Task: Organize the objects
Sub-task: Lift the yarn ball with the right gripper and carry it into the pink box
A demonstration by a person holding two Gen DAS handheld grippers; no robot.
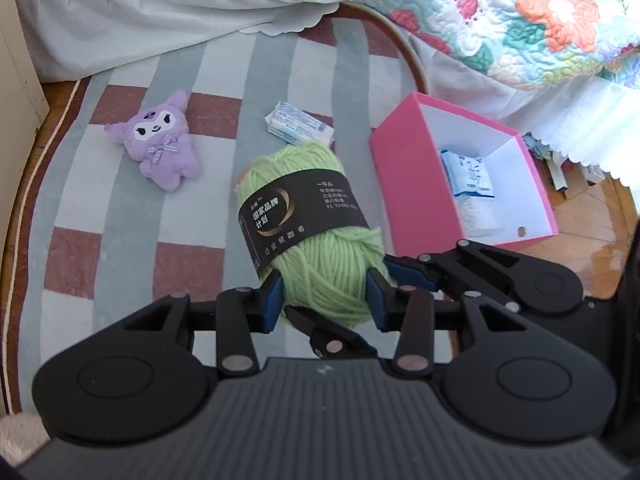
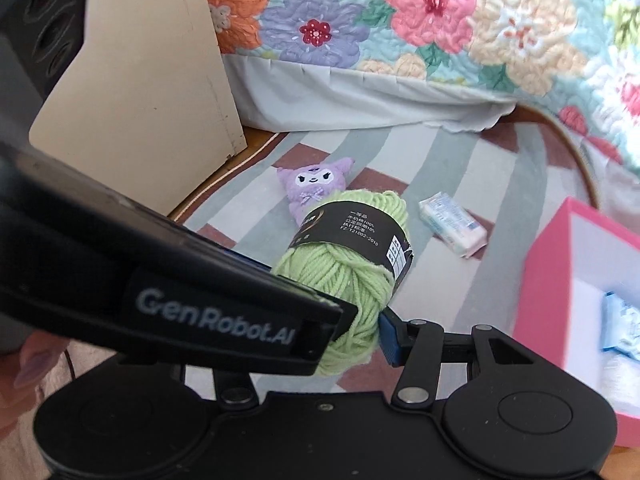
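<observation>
- Green yarn ball (image 1: 316, 236) with a black paper band sits at the centre of the left wrist view, raised above the striped rug (image 1: 80, 200) and clamped from both sides.
- The left claw (image 1: 324, 300) is clenched on the near end of the yarn; its blue pads (image 1: 272, 300) press into the strands left and right, and it tilts steeply down towards the rug.
- The right claw (image 2: 360, 332) also grips the same ball: in the right wrist view one blue pad (image 2: 390, 334) touches the yarn's right side, while the other finger is hidden behind the left tool's black body, which crosses the frame from the left.
- In the left wrist view the right claw's linkage reaches in from the lower right, just beside the yarn.
- A pink box (image 1: 424, 184), open with packets inside, stands right of centre.
- A purple plush toy (image 1: 160, 144) lies at left on the rug; a tissue pack (image 1: 300, 124) lies just above the yarn in the frame.
- A floral quilt (image 1: 520, 20) fills the top.
</observation>
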